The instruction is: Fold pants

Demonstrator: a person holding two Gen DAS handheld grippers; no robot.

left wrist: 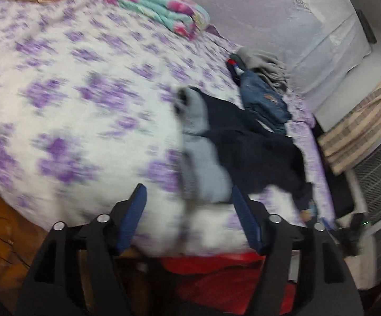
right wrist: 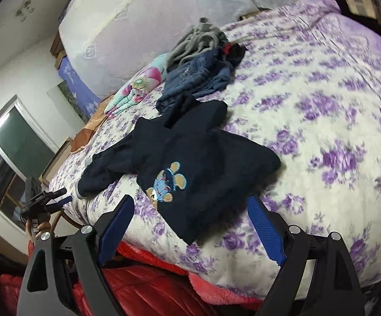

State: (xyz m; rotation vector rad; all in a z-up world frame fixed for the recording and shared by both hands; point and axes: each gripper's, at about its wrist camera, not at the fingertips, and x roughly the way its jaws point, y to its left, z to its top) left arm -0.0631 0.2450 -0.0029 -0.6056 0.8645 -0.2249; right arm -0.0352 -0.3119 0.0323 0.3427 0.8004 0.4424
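Observation:
Dark navy pants (right wrist: 179,158) with a teddy-bear patch lie spread on the purple-flowered bedspread (right wrist: 322,121), near the bed's front edge. In the left wrist view the same pants (left wrist: 253,147) show a pale grey lining at one end. My right gripper (right wrist: 190,202) is open and empty, with its fingers on either side of the pants' near edge, just short of the cloth. My left gripper (left wrist: 187,194) is open and empty, just before the grey end. The left wrist view is blurred.
A heap of blue jeans (right wrist: 198,79) and grey clothing (right wrist: 198,39) lies behind the pants. A folded floral blanket (left wrist: 161,8) sits at the bed's far side. Red bedding (right wrist: 148,284) hangs below the front edge. A white mattress (right wrist: 137,26) leans against the wall.

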